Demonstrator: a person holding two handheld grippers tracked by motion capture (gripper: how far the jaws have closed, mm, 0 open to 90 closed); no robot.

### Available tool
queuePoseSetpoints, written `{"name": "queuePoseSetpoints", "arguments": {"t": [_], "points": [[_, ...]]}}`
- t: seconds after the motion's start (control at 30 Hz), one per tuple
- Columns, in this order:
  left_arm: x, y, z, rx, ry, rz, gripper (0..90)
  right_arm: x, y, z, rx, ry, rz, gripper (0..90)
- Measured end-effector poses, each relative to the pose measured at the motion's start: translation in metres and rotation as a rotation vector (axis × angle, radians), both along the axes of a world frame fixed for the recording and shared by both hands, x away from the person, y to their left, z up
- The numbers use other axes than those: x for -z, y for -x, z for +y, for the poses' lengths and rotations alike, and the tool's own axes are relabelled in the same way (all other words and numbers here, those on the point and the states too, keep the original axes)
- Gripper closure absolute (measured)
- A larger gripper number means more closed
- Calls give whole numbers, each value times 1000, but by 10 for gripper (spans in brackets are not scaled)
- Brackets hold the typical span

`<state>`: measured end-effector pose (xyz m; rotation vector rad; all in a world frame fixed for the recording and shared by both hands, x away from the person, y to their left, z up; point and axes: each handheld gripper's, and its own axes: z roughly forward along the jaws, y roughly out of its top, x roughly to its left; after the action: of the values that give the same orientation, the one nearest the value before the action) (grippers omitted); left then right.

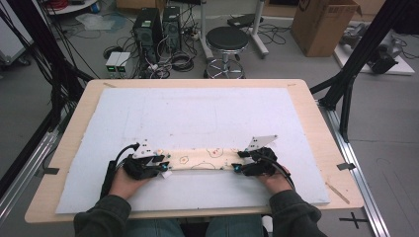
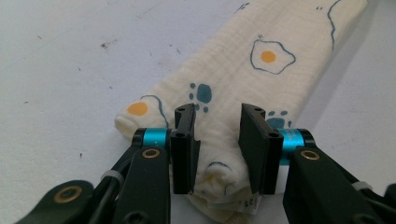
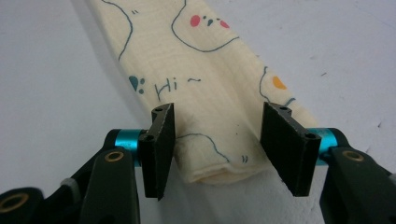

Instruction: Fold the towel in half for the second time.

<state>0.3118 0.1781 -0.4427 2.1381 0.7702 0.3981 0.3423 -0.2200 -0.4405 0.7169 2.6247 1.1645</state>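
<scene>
A cream cloth [image 1: 202,159] printed with fried eggs, paw marks and faces lies folded into a long strip across the near part of the white mat. My left gripper [image 1: 165,169] is at its left end. In the left gripper view, the left gripper [image 2: 218,116] is shut on a bunched fold of the cloth [image 2: 243,70], which fills the gap between the pads. My right gripper [image 1: 237,163] is at the right end. In the right gripper view, the right gripper [image 3: 219,114] stands open astride the flat end of the cloth [image 3: 205,60], "Hi~" printed just ahead.
The white foam mat [image 1: 207,113] covers most of the wooden table [image 1: 316,128]. Beyond the far edge stand a black stool [image 1: 226,39], computer towers [image 1: 148,27] and a cardboard box [image 1: 321,24]. Black frame struts [image 1: 356,64] rise at the right.
</scene>
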Motion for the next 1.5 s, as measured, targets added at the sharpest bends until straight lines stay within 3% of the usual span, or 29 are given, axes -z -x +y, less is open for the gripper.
{"name": "queuePoseSetpoints", "arguments": {"t": [0.13, 0.27, 0.47, 0.6, 0.73, 1.0, 1.13, 1.33, 1.5], "points": [[0, 0, 0, 1, -3, -1, 659, 0, 0, 0, 3, -6, 2, 435], [-1, 1, -1, 0, -4, -7, 656, 1, -1, -2, 2, -46, 12, 406], [-9, 4, 4, 15, 73, -27, 595, -5, -2, -10, 10, -138, 12, 323], [-15, 3, 7, 15, 81, -28, 533, -10, -3, -16, 23, -174, 12, 312], [-18, 2, 9, -9, 90, -49, 467, -14, -5, -20, 34, -195, 8, 301], [-20, -5, 18, -60, 104, -50, 459, -20, -11, -24, 65, -187, 5, 302], [-19, -14, 22, -105, 121, -38, 474, -20, -17, -23, 81, -178, 6, 312], [-16, -26, 26, -128, 169, 7, 499, -25, -30, -27, 105, -145, 11, 446], [-7, -34, 24, -117, 157, 81, 500, -22, -42, -29, 129, -171, 84, 454]]}}
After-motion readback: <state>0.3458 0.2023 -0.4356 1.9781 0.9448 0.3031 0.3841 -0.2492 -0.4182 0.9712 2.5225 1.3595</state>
